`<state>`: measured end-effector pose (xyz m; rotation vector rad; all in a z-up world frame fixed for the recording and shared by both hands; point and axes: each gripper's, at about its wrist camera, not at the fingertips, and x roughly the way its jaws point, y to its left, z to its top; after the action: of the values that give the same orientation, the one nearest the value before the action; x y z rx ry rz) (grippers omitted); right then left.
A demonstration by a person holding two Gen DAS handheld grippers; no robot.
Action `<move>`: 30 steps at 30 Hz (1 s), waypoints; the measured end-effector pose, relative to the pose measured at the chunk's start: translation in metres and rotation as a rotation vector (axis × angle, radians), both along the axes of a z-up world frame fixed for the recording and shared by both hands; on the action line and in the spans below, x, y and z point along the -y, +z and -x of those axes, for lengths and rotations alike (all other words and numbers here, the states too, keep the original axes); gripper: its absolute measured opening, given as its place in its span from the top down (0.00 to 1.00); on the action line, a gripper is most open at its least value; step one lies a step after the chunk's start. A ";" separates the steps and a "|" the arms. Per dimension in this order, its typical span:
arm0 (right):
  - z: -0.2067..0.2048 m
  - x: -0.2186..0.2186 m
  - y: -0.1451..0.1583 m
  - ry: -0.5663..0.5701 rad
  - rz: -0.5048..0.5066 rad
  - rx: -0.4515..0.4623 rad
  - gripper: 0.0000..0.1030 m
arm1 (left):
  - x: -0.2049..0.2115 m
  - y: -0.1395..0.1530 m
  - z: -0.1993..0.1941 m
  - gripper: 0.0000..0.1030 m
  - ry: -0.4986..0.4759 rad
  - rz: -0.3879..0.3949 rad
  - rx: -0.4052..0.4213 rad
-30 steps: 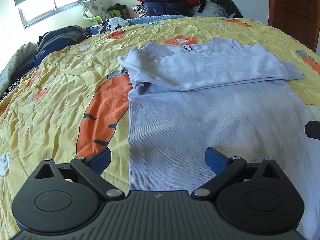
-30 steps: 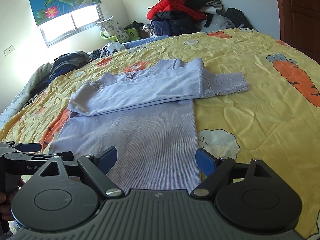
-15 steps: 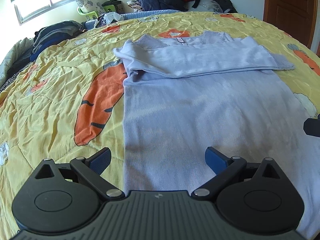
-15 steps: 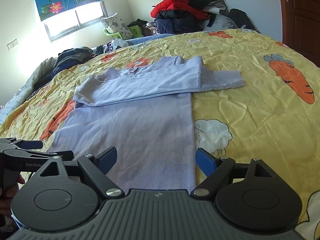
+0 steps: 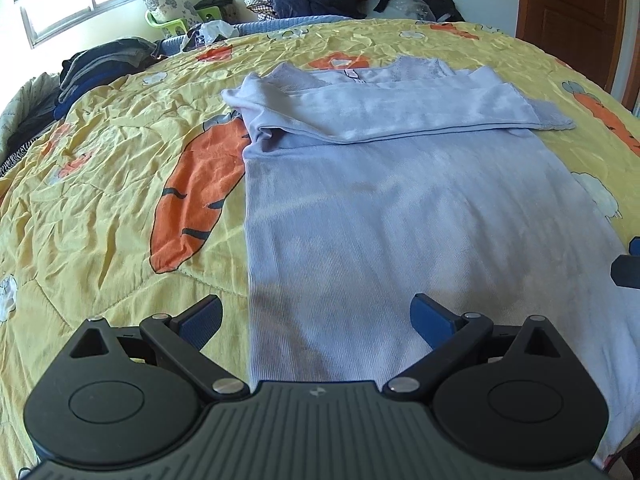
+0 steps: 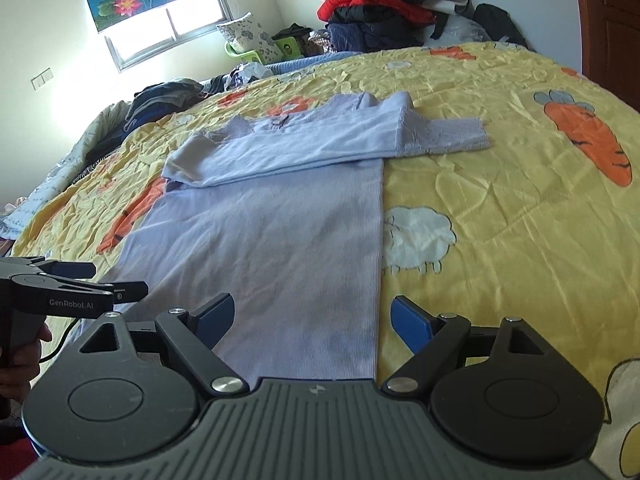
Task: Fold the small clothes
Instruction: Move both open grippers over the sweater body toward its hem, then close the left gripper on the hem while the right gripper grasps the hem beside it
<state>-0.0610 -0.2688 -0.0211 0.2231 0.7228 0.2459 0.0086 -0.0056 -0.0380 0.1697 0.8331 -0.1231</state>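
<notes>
A light blue long-sleeved top point(image 5: 400, 216) lies flat on the bed, hem nearest me, both sleeves folded across the chest point(image 5: 380, 112). It also shows in the right wrist view point(image 6: 276, 236). My left gripper point(image 5: 316, 320) is open and empty, its jaws straddling the top's left hem edge. My right gripper point(image 6: 312, 320) is open and empty, its jaws straddling the right hem edge. The left gripper shows in the right wrist view point(image 6: 76, 280), at the hem's left corner.
A yellow quilt with carrot and sheep prints point(image 6: 500, 208) covers the bed. Piles of dark clothes point(image 5: 104, 60) lie at the far left edge and a heap of jackets point(image 6: 380, 12) at the head. A brown door point(image 5: 572, 12) stands at the right.
Both grippers have drawn back and lowered towards the hem, so the top looks farther away. Both stay open.
</notes>
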 end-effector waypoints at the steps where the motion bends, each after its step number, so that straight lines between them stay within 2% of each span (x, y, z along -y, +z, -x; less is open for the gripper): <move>1: 0.001 0.001 -0.001 0.004 -0.002 -0.006 0.15 | 0.000 0.000 0.001 0.02 -0.003 0.000 -0.001; 10: 0.013 0.008 -0.002 0.049 0.006 -0.016 0.15 | -0.010 0.002 0.018 0.02 -0.036 0.055 -0.009; 13: 0.017 0.015 -0.002 0.056 -0.015 -0.021 0.16 | -0.017 0.002 0.022 0.02 -0.079 0.089 -0.053; 16: 0.021 0.022 -0.003 0.066 -0.035 -0.032 0.16 | -0.025 0.003 0.026 0.02 -0.164 0.140 -0.102; 24: 0.035 0.031 -0.002 0.127 -0.002 -0.064 0.17 | -0.051 0.005 0.040 0.03 -0.211 0.232 -0.183; 26: 0.038 0.033 -0.002 0.152 -0.008 -0.069 0.17 | -0.053 0.001 0.042 0.03 -0.211 0.242 -0.210; 30: 0.043 0.040 -0.001 0.189 -0.041 -0.088 0.18 | -0.052 0.001 0.050 0.03 -0.240 0.207 -0.211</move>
<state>-0.1036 -0.3088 -0.0222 0.2057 0.8275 0.4329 -0.0410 0.0466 -0.0372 0.0611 1.0014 -0.4573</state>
